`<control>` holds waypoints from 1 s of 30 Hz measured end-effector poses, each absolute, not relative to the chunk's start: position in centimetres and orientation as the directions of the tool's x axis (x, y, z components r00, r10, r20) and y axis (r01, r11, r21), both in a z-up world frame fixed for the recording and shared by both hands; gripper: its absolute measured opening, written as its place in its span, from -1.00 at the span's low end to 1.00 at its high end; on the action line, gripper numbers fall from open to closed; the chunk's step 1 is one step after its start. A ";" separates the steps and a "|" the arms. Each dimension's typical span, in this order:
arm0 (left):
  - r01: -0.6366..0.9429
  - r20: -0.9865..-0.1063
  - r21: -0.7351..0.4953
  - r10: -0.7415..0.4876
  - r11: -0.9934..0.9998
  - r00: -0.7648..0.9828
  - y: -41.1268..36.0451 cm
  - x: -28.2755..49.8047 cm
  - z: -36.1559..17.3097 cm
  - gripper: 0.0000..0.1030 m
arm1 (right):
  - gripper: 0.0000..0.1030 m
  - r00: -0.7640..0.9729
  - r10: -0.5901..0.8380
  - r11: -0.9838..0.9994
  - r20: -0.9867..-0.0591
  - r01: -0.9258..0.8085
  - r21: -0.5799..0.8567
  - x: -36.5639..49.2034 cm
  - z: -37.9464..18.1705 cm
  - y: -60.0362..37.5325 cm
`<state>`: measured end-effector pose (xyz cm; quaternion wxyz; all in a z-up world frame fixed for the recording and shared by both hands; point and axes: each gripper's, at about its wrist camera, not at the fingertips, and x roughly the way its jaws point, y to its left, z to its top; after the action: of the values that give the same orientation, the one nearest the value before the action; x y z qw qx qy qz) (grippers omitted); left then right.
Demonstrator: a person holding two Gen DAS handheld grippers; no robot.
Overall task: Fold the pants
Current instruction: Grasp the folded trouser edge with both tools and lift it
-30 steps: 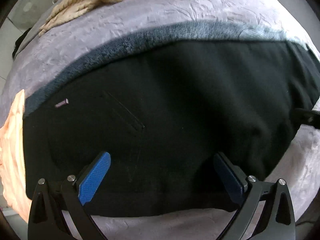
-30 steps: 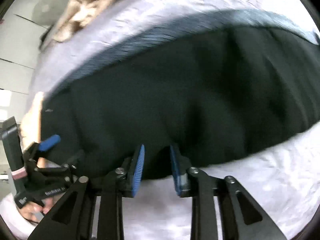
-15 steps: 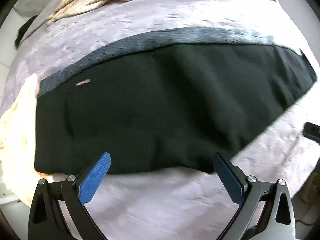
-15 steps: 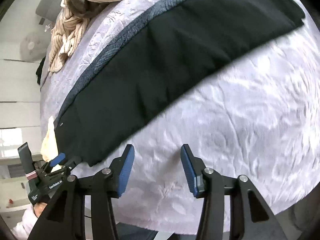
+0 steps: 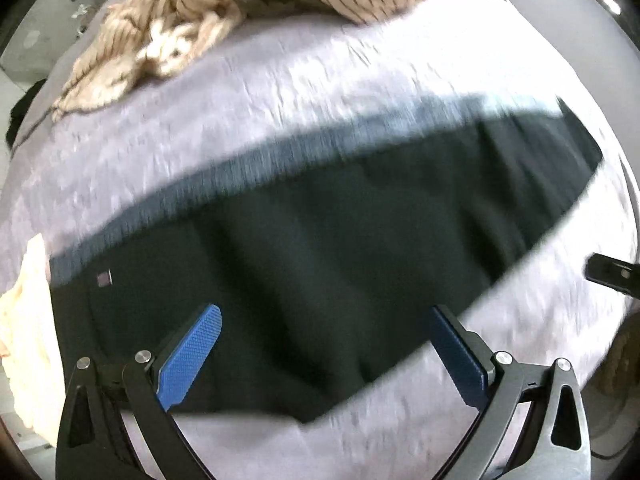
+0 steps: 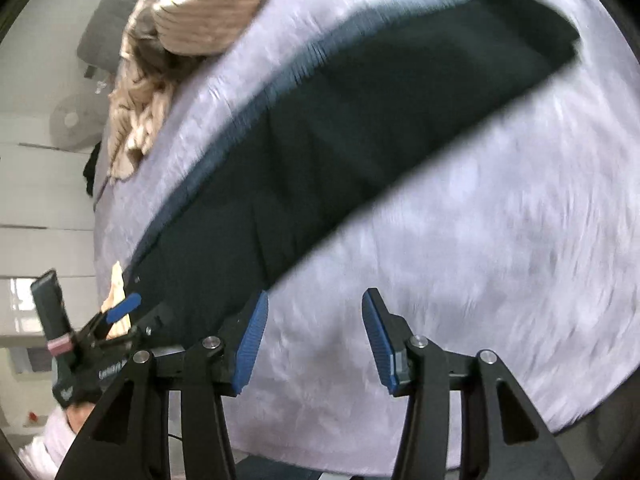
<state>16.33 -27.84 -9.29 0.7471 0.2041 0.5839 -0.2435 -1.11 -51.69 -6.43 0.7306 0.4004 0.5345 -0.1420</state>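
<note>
Black pants (image 5: 320,248) lie flat on the lilac bed cover (image 5: 280,92), folded lengthwise into one long strip, with a grey-blue layer (image 5: 248,168) showing along the far edge. The waist end is at the left, the leg end at the right. My left gripper (image 5: 326,344) is open and empty, hovering over the pants' near edge. My right gripper (image 6: 314,336) is open and empty above bare cover, just right of the pants (image 6: 360,136). The left gripper also shows in the right wrist view (image 6: 116,316).
A heap of beige striped clothes (image 5: 180,28) lies at the far side of the bed; it also shows in the right wrist view (image 6: 168,56). A pale yellow garment (image 5: 24,332) lies by the waist end. The bed's near edge is close below both grippers.
The right gripper opened wider, having let go of the pants and pulled back. The left gripper stayed open and moved forward again, over the pants' near edge.
</note>
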 end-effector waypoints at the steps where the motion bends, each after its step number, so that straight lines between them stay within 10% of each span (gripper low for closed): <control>1: 0.589 -0.968 0.028 -0.125 0.808 0.217 -28.1 18.3 -9.8 1.00 | 0.03 0.397 0.214 0.654 -0.893 0.620 0.433 -0.2 -6.0 -52.3; 14: 0.401 -0.962 0.075 -0.040 0.913 0.270 -30.8 26.4 -16.2 1.00 | -0.45 0.282 0.066 0.893 -0.957 0.411 0.183 15.9 -11.2 -53.9; 30: 0.472 -0.957 0.081 -0.063 0.878 0.283 -31.5 24.4 -12.9 1.00 | -0.20 0.381 0.109 0.795 -0.918 0.521 0.310 10.0 -7.2 -58.3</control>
<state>24.39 -31.54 -12.86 0.7808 0.1780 0.5738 -0.1715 9.95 -58.27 -7.17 0.7781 0.2912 0.5405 -0.1324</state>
